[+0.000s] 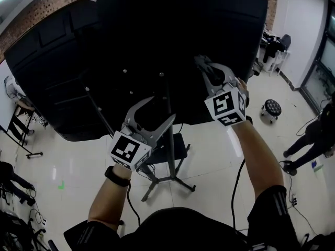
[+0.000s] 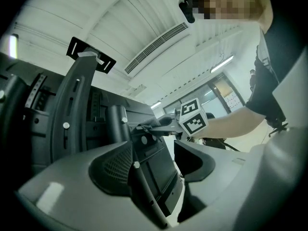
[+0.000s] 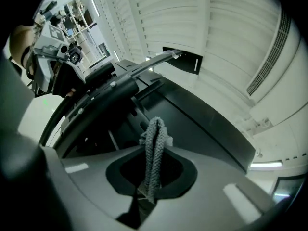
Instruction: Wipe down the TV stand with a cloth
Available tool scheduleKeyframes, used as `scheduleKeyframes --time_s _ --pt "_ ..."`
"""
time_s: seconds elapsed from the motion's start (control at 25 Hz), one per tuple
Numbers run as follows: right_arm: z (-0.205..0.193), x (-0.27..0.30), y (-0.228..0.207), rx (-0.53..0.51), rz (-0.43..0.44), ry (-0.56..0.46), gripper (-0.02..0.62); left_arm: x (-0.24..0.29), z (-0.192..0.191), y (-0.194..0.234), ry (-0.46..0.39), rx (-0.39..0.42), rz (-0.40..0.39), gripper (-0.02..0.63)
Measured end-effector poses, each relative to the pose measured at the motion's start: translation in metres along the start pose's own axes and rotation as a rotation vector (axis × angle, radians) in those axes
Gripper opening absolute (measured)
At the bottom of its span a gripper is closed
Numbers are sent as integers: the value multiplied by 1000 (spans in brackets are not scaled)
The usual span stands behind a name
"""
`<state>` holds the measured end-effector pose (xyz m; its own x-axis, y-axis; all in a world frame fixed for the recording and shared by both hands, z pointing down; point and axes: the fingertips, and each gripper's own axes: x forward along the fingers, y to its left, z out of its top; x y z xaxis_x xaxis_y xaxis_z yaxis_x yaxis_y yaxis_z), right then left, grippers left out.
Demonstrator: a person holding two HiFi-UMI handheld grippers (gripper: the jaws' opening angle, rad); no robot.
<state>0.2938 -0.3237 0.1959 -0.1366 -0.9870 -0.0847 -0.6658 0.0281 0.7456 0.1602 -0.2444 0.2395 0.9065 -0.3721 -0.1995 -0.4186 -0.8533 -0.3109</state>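
TV stand (image 1: 169, 156) rises on splayed legs behind the big black television (image 1: 131, 41), seen from the back. The left hand-held gripper (image 1: 159, 111) is released, its jaws apart beside the upright pole, seemingly ready to steady it. The right hand-held gripper (image 1: 202, 63), raised near the television's rear, is clenched on a grey knitted cloth (image 3: 154, 146), likely poised for wiping. No container shows.
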Motion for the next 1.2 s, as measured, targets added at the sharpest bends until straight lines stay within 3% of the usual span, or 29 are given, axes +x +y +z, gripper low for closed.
scheduleKeyframes --time_s 0.28,0.52,0.88,1.2 --pt "-39 -13 -35 15 -62 76 26 13 -7 -9 -7 -13 -18 291" --pt "-40 -20 -41 42 -74 77 26 10 -7 -5 -9 -15 -1 291" --pt "28 -15 45 93 100 -110 26 -12 -6 2 -9 -5 42 291" --pt "34 18 104 143 214 -121 26 -27 -10 2 24 -17 63 291"
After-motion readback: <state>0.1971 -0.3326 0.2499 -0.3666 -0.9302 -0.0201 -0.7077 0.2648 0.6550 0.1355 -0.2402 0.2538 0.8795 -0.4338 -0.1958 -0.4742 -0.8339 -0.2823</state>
